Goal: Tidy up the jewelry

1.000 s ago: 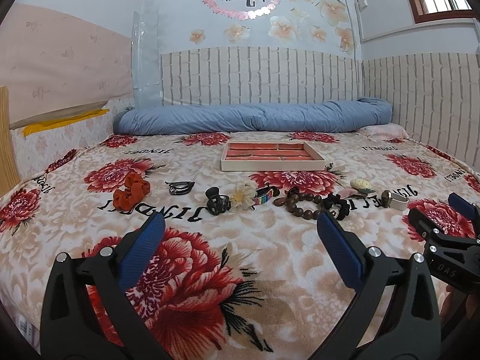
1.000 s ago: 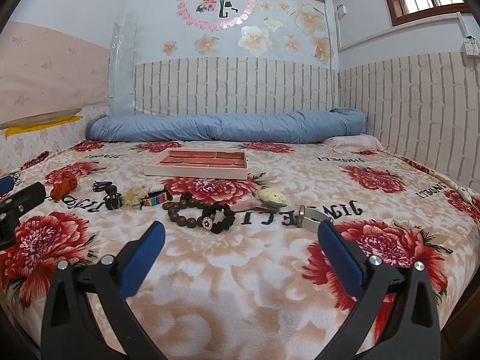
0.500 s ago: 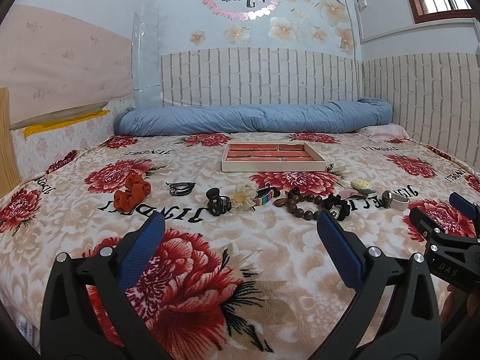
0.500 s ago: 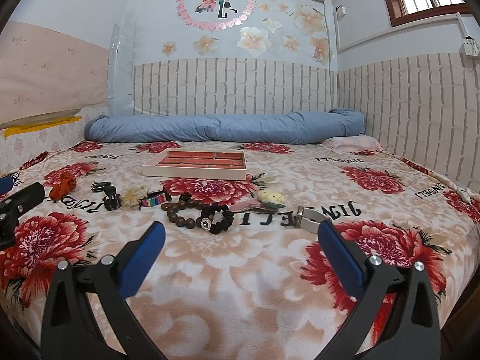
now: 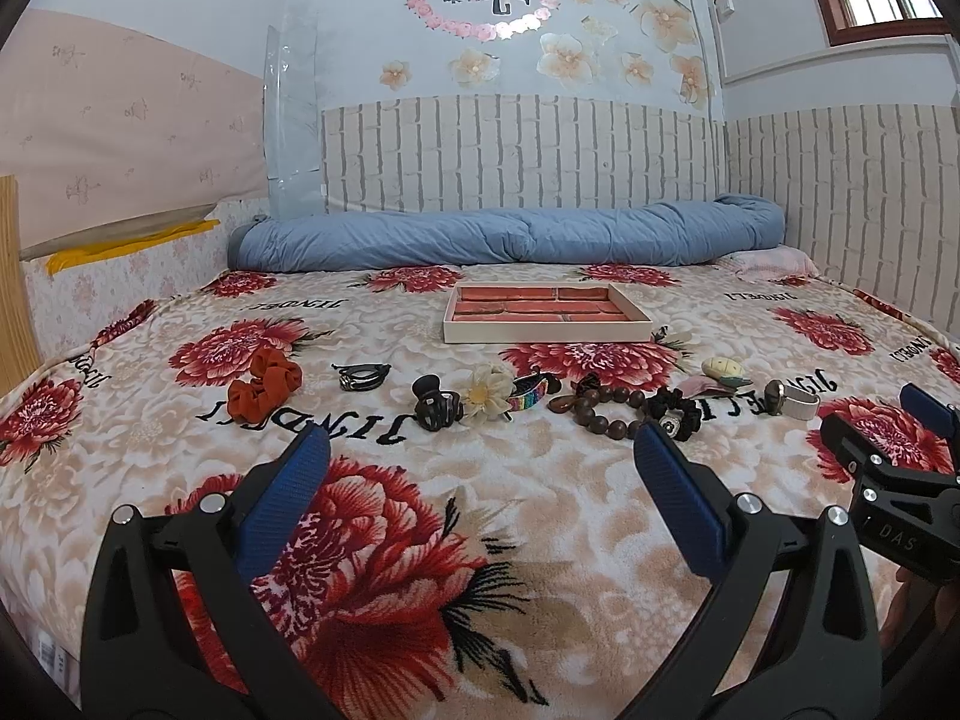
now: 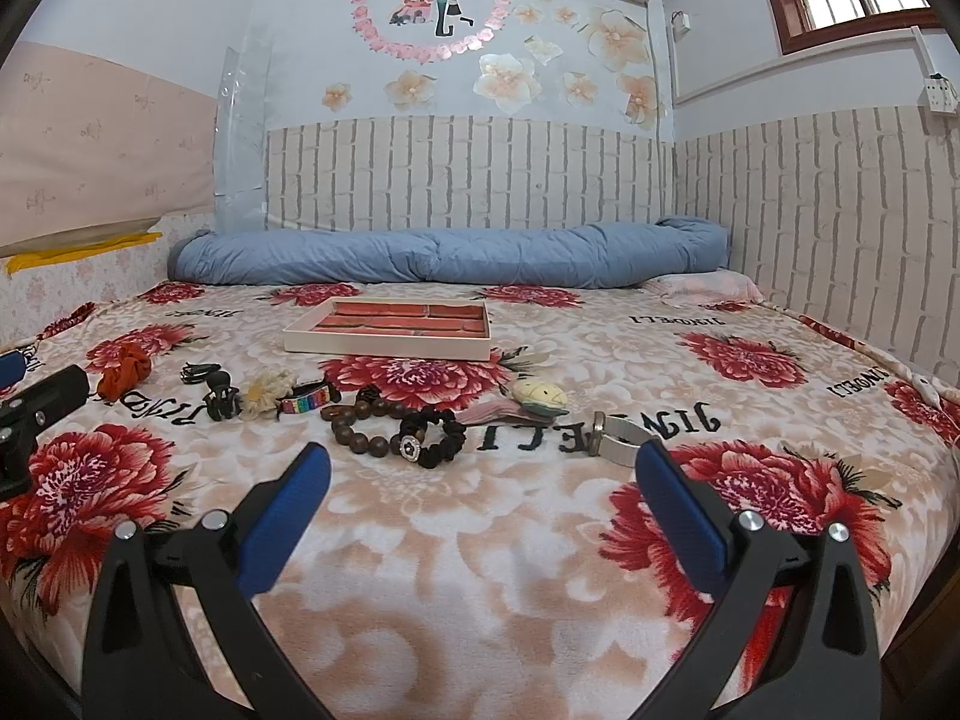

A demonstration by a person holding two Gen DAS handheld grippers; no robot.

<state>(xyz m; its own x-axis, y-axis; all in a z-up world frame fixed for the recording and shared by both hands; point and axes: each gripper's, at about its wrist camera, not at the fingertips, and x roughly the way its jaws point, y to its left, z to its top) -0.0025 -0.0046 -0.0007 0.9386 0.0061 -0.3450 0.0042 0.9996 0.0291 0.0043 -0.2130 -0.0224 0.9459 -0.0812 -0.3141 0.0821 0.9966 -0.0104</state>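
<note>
Both grippers hover low over the near edge of the bed, jaws spread wide, nothing between them. Left gripper (image 5: pixel 480 468); right gripper (image 6: pixel 480 468).

Jewelry lies in a loose row running left to right across the bed, ahead of both grippers, well short of the divided tray (image 5: pixel 547 313) behind it. No piece in the tray yet, as far as the low angle shows.

Row from the left: orange scrunchie (image 5: pixel 263 385), dark bracelet (image 5: pixel 360 377), black claw clip (image 5: pixel 437 405), cream flower clip (image 5: pixel 487 393), rainbow band (image 5: pixel 531 389), wooden bead bracelet (image 5: pixel 600 411), black scrunchie with charm (image 5: pixel 675 414), a small stuffed piece (image 6: pixel 540 397), white band with buckle (image 6: pixel 621 438).

Key relation: white band sits just beyond the right gripper's right finger, long axis angled across the approach; right gripper nearer. Scrunchie and clips sit ahead-left of the left gripper.

Surface: plush floral blanket (image 6: pixel 480 540), soft, likely to give under a press. Rolled blue quilt (image 6: pixel 450 258) against a brick-patterned wall.
</note>
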